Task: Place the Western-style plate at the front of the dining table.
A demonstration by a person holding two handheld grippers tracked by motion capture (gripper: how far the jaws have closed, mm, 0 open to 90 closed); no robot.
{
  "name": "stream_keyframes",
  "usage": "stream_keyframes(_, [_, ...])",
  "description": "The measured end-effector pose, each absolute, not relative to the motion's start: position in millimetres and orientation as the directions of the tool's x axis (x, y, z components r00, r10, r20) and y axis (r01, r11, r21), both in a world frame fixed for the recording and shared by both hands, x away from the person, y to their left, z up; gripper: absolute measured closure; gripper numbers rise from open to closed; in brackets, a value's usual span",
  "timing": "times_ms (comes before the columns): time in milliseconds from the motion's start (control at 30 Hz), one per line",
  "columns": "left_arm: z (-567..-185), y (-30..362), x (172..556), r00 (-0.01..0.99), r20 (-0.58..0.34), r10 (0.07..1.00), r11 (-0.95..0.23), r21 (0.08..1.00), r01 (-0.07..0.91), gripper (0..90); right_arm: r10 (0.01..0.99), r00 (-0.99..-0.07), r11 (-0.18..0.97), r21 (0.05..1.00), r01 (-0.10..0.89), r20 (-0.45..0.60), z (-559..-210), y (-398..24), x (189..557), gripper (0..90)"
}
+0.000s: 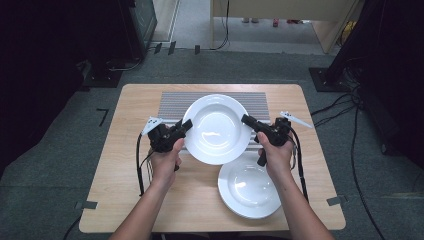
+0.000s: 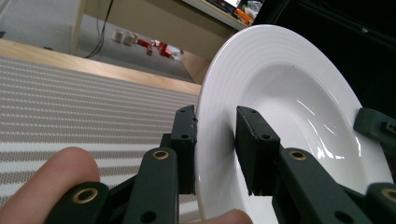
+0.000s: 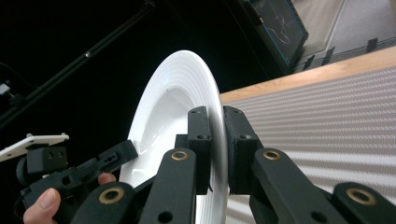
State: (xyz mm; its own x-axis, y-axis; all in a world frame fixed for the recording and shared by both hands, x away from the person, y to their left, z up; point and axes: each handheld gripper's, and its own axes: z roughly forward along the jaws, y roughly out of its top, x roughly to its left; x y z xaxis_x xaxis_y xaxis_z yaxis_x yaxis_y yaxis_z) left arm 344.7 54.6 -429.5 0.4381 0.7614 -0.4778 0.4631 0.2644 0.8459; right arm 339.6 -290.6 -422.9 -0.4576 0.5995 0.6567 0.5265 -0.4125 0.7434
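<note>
High view, held plate: I see a white deep plate point(image 1: 216, 128) lifted above the striped mat point(image 1: 170, 102), one tool at each side of its rim.
High view, left tool: my left tool point(image 1: 186, 125) bites the plate's left rim, with the left hand point(image 1: 165, 159) behind it.
High view, right tool: my right tool point(image 1: 245, 120) bites the right rim, with the right hand point(image 1: 276, 152) behind it.
High view, second plate: another white plate point(image 1: 248, 189) lies flat on the worktop point(image 1: 125, 165), near the front right edge, partly under the held plate in this view.
Left gripper view: the left tool point(image 2: 215, 140) has one jaw on each face of the held plate's point(image 2: 280, 93) rim, clenched on it; the plate stands tilted, its hollow facing right. The mat point(image 2: 70, 107) lies beyond.
Right gripper view: the right tool point(image 3: 215, 135) is clamped on the plate's point(image 3: 173, 102) near rim, jaws on both faces. Farther off, the left tool point(image 3: 128, 150) grips the opposite rim.
</note>
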Motion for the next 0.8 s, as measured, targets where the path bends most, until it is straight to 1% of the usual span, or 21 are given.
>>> stream_keyframes(133, [-429,54,358,0.429,-0.476,0.768,0.262,0.844,0.467,70.8,0.604,-0.448,-0.408,0.739,0.536,0.659,-426,-290,363,82.4])
stream_keyframes(300, [-435,54,376,0.409,-0.497,0.765,0.271,0.826,0.495,70.8,0.627,-0.436,-0.386,0.743,0.547,0.646,-428,-288,378,81.9])
stream_keyframes(367, [-438,52,388,0.399,-0.491,0.774,0.262,0.823,0.504,70.7,0.648,-0.422,-0.369,0.746,0.555,0.635,-430,-288,389,81.0])
stream_keyframes(433, [-439,51,392,0.398,-0.486,0.778,0.254,0.823,0.507,70.6,0.652,-0.416,-0.366,0.744,0.559,0.634,-432,-288,393,80.8])
stream_keyframes(600, [-449,48,411,0.370,-0.491,0.789,0.248,0.805,0.539,70.2,0.663,-0.380,-0.374,0.725,0.578,0.645,-443,-288,411,80.3])
stream_keyframes(633, [-451,48,415,0.363,-0.495,0.789,0.248,0.799,0.548,70.2,0.667,-0.366,-0.375,0.717,0.588,0.649,-449,-288,420,80.0])
stream_keyframes(800, [-463,46,434,0.337,-0.502,0.796,0.236,0.771,0.591,69.9,0.667,-0.341,-0.380,0.697,0.608,0.662,-459,-288,434,80.0])
